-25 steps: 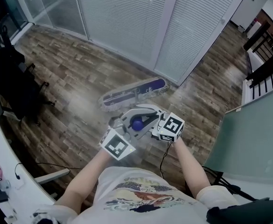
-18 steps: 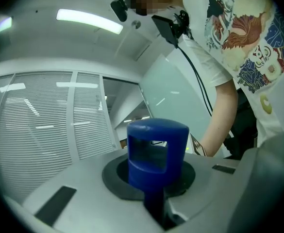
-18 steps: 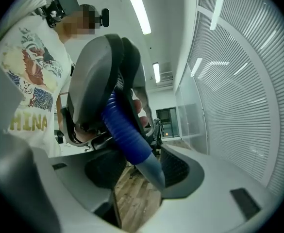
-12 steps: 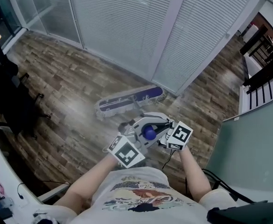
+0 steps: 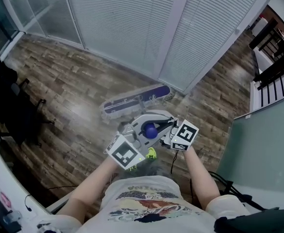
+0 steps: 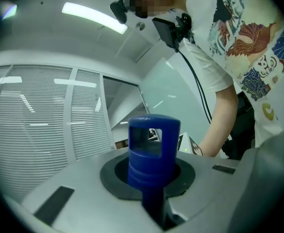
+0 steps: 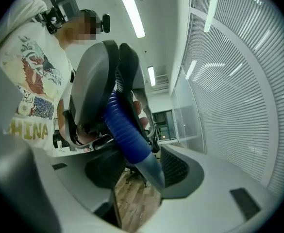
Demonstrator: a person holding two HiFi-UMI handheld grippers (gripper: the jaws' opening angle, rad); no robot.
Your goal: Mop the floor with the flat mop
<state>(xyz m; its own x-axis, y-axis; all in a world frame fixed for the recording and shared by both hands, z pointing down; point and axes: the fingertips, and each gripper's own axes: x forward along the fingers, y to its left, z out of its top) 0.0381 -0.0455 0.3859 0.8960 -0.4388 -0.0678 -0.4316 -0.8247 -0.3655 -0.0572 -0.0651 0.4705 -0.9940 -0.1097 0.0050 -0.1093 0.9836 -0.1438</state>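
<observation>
The mop head (image 5: pixel 137 100) lies flat on the wood floor (image 5: pixel 69 86), slanted, with its far end near the foot of the wall of blinds (image 5: pixel 132 23). From it the handle (image 6: pixel 153 149) rises to the person's chest, where both grippers meet it.

The left gripper (image 6: pixel 151 188) pinches the blue end of the handle just under its cap. Its fingers have just been tightening and now sit pressed against the plastic. The right gripper (image 7: pixel 139 171) has its fingers spread wide, with the ribbed blue grip passing between them. Floor shows between one pad and the handle, so it looks like a loose cradle, not a clamp.

That split is the main risk. Only one small pinch at the very top steers the pole. On a hard push the handle could twist in those fingers or slide out, and the head would then swing or skate sideways instead of wiping a straight lane. The loose right fingers would not stop it.

A long forward stroke could also drive the head into the base of the blinds. A cable (image 5: pixel 171 165) hangs below the right gripper close to the person's body, and it may snag on a backward pull.
</observation>
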